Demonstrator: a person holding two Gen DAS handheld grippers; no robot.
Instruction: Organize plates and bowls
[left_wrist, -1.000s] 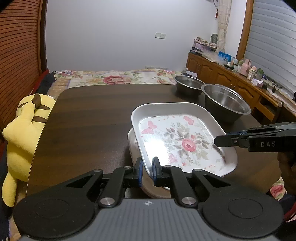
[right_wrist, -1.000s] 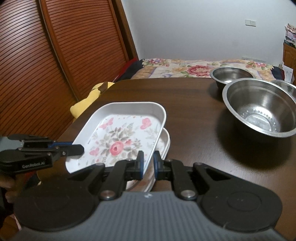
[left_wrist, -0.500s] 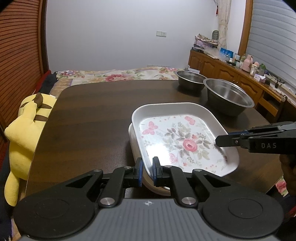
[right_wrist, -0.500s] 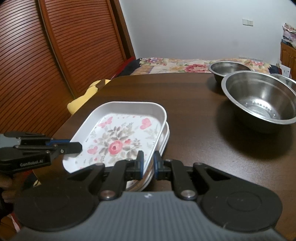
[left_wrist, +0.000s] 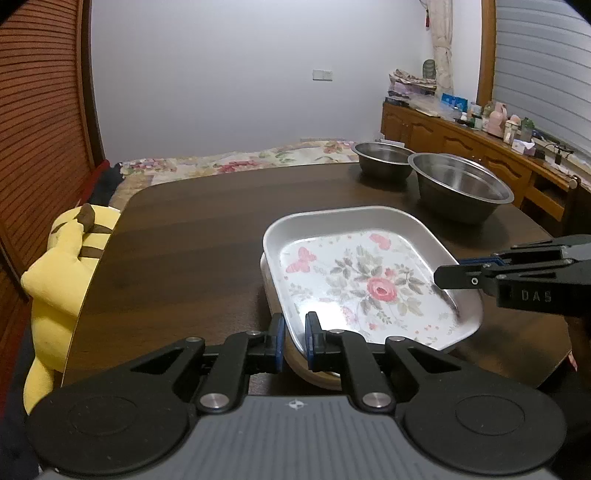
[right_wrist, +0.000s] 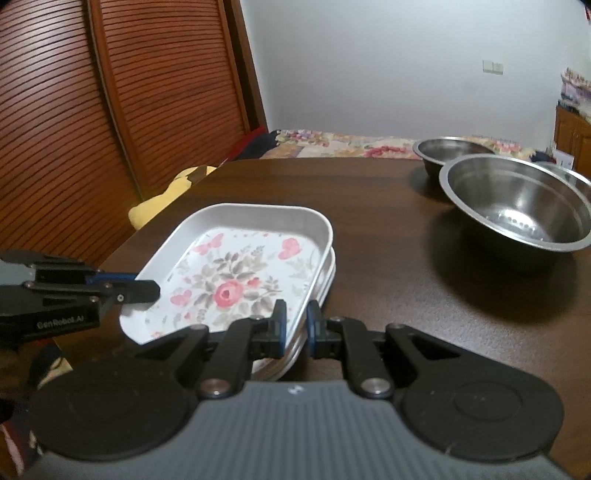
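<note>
Dim, perhaps ceiling-lit; fisheye-warped edges

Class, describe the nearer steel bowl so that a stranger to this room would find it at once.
Start at the dark wooden table and look right of the flowered tray held by both grippers. Two steel bowls stand there; the nearer steel bowl is the wider one, with small holes in its bottom, while the smaller bowl sits behind it.

Floral plate (left_wrist: 369, 280): white, rectangular, atop stacked plates, between left gripper (left_wrist: 294, 334) fingers | two steel bowls (left_wrist: 460, 186): upright, beyond.
</note>
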